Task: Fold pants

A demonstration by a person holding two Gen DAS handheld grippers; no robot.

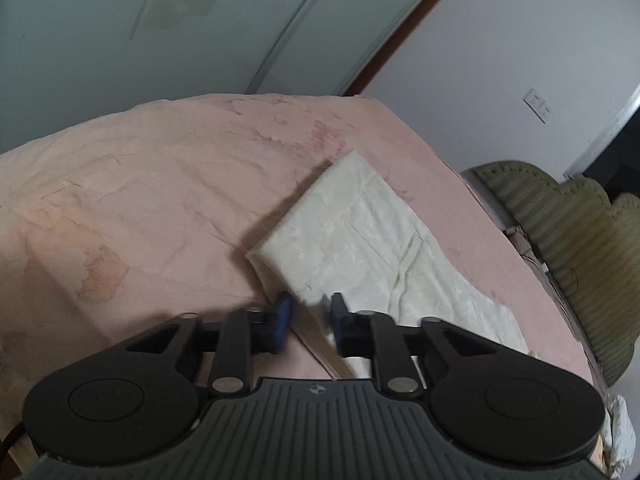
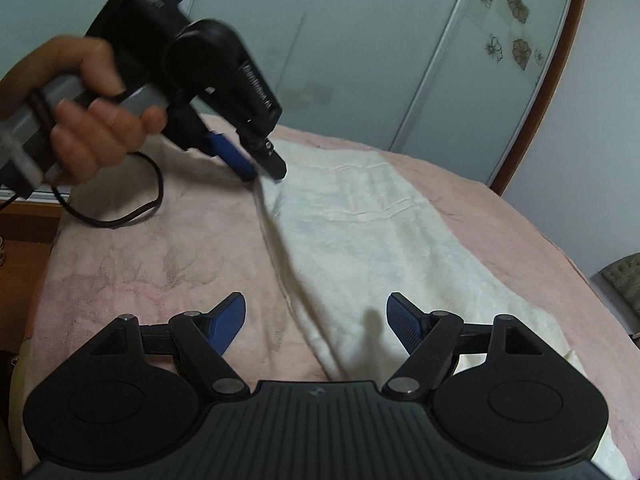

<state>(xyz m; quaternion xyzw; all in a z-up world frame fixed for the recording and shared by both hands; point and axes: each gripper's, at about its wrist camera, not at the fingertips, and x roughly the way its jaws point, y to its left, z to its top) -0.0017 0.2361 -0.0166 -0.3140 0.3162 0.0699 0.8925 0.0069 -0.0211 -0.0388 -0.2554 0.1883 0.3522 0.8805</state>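
Note:
Cream-white pants (image 1: 360, 240) lie folded into a long strip on the pink blanket (image 1: 140, 200). In the left wrist view my left gripper (image 1: 311, 316) sits at the strip's near edge, with a fold of cloth between its blue pads. The right wrist view shows the same pants (image 2: 380, 240) running away from me, and my left gripper (image 2: 262, 172) pinched on their far left corner, held by a hand (image 2: 88, 120). My right gripper (image 2: 316, 320) stands open above the near end of the pants, whose left edge passes below the gap between its fingers.
The pink blanket (image 2: 140, 260) covers the whole bed. A black cable (image 2: 120, 220) loops from the left gripper over the blanket's left side. Pale wardrobe doors (image 2: 360, 60) stand behind the bed. An olive padded headboard (image 1: 580, 240) lies off the bed's right edge.

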